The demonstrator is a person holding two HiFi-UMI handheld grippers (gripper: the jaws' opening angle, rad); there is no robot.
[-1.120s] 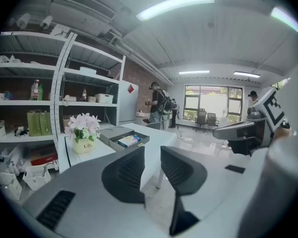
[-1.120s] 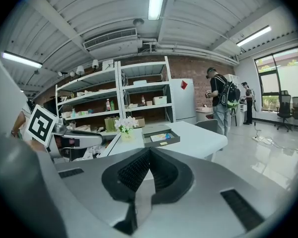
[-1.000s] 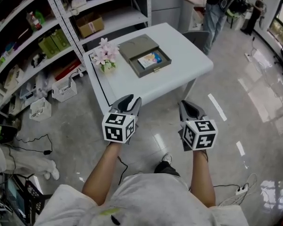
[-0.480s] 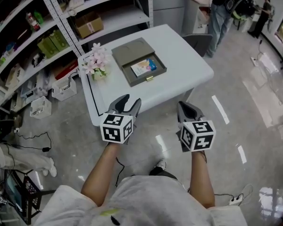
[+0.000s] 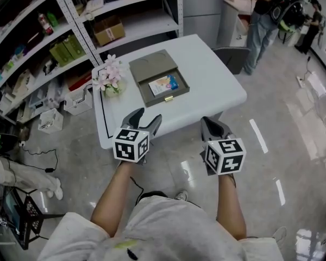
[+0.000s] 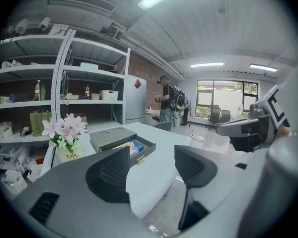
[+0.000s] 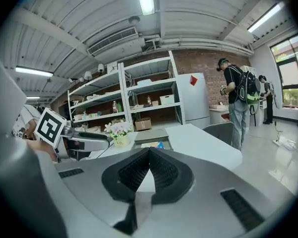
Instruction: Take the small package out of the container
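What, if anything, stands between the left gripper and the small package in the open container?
Nothing visible. The small package lies uncovered in the open container, with only bare table between it and the left gripper, whose fingers are opening with nothing between them. The flowers stand off to the left.

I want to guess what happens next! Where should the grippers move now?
Probably the left gripper should reach forward to the small package lying in the open container: its fingers are opening with nothing between them, and it hangs far from the package.

Light grey short-sleeved T-shirt (image 5: 163,230)
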